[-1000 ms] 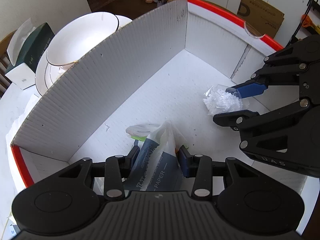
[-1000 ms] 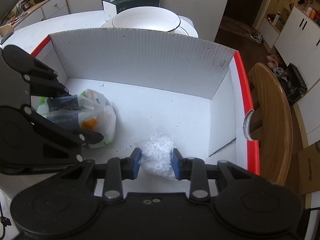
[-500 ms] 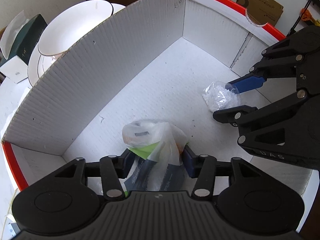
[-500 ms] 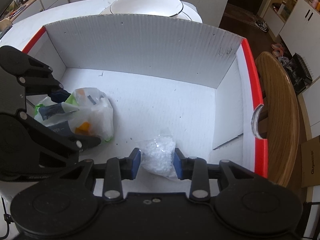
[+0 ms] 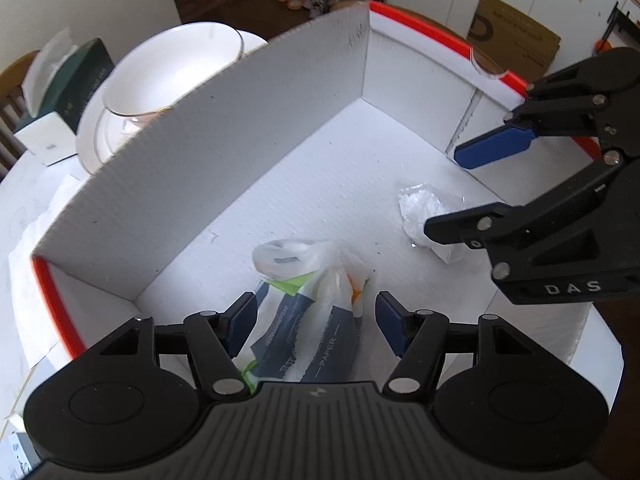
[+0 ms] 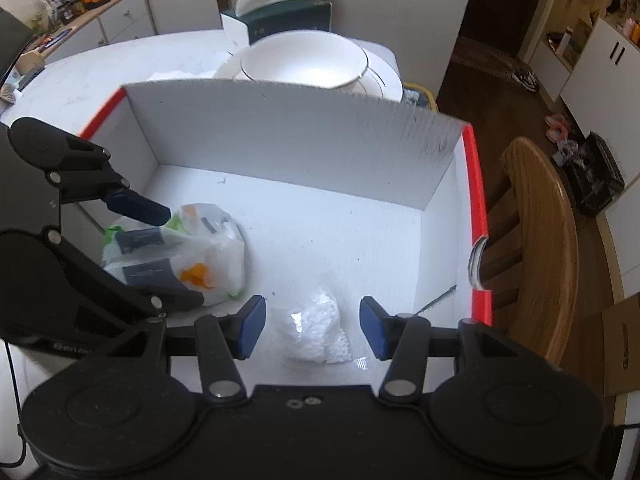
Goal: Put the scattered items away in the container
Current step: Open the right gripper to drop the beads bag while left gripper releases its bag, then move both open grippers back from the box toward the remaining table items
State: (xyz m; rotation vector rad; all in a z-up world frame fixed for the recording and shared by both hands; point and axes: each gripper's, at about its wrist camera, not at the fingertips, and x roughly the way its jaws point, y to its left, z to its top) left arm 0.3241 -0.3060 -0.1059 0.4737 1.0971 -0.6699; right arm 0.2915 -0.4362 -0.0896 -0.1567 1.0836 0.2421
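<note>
"PAPER" on the bagged packet [image 5: 320, 344] — "DAS" on the right tongs [image 5: 476, 188].

- The left gripper [image 5: 316, 322] is open over a plastic bag of packets [image 5: 312, 312] (one says PAPER).
- The bag lies in the white box [image 5: 224, 152].
- The right gripper [image 5: 472, 188] is open above a small white bag [image 5: 420, 212].
</note>
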